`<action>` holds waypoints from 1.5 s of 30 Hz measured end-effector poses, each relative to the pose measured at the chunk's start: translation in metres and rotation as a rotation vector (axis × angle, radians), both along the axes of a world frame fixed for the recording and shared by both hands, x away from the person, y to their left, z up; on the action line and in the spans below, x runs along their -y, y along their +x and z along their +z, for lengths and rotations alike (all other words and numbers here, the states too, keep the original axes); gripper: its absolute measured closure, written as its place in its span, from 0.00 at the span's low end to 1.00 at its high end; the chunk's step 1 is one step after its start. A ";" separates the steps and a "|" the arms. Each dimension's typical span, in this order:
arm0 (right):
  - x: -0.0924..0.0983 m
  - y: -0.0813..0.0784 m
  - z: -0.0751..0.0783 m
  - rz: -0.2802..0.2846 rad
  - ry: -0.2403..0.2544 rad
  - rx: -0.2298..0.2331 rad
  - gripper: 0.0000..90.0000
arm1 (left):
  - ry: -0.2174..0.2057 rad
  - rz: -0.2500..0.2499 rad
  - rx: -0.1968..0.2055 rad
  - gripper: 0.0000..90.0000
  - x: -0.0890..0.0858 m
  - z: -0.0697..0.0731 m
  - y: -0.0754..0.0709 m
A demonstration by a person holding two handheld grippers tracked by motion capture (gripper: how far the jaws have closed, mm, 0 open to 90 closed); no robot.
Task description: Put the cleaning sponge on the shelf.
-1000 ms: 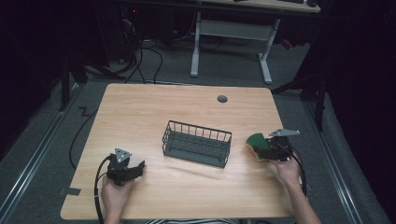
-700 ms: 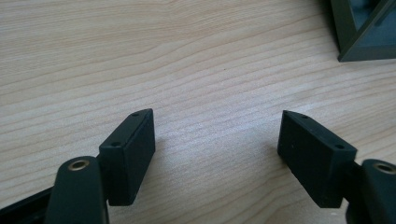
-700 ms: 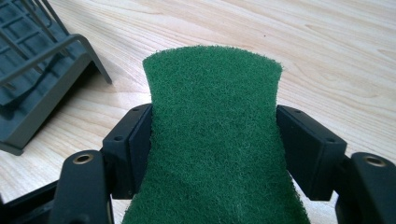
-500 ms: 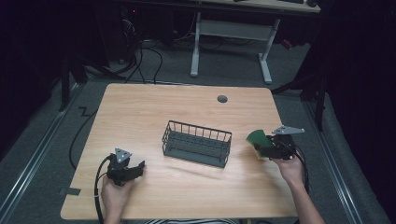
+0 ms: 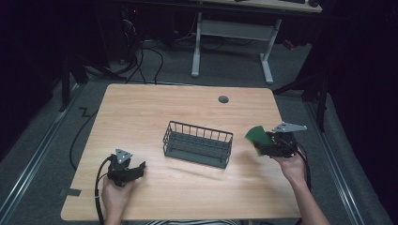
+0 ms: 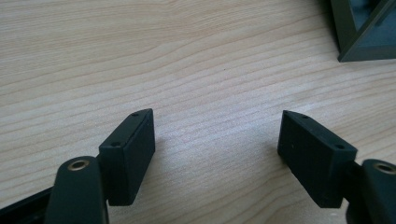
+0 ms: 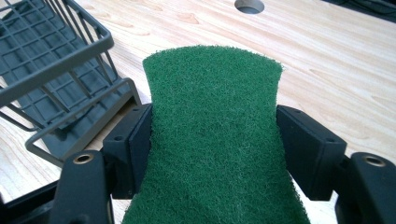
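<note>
Dark floor and cables surround the light wooden table (image 5: pixel 155 112) where I sit, and a second desk frame stands behind it in the gloom. Near the far edge of my table there is 1 round cable hole (image 5: pixel 223 99).

At the middle stands a dark wire basket (image 5: pixel 198 143), long side toward me, upright on the wood.

In my right hand the right gripper (image 5: pixel 265 146) hangs above the table, just right of the basket and apart from it. Its 2 jaws clamp a green scouring pad (image 5: pixel 257 137) by its 2 side edges; in the right gripper view the pad (image 7: pixel 215 135) fills the gap from one black pad to the other, its edges pinched inward, its free end pointing ahead past the jaws. From that view the basket (image 7: pixel 51 70) lies to the left and the cable hole (image 7: pixel 249 4) is straight ahead.

My left hand rests near the front left of the table with the left gripper (image 5: pixel 139 168) low over the wood, aimed toward the basket. Its jaws stand wide with bare wood grain between them, and a corner of the basket (image 6: pixel 364 32) shows at the upper right of the left gripper view.
</note>
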State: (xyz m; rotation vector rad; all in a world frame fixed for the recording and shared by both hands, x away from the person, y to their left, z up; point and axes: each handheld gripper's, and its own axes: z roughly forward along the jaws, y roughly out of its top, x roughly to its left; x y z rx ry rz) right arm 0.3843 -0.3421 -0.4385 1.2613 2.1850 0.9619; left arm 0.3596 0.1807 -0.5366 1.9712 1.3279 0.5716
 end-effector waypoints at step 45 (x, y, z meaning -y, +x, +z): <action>-0.110 0.031 0.063 0.348 -0.130 0.020 0.35 | 0.000 0.000 0.000 0.31 0.000 0.000 0.000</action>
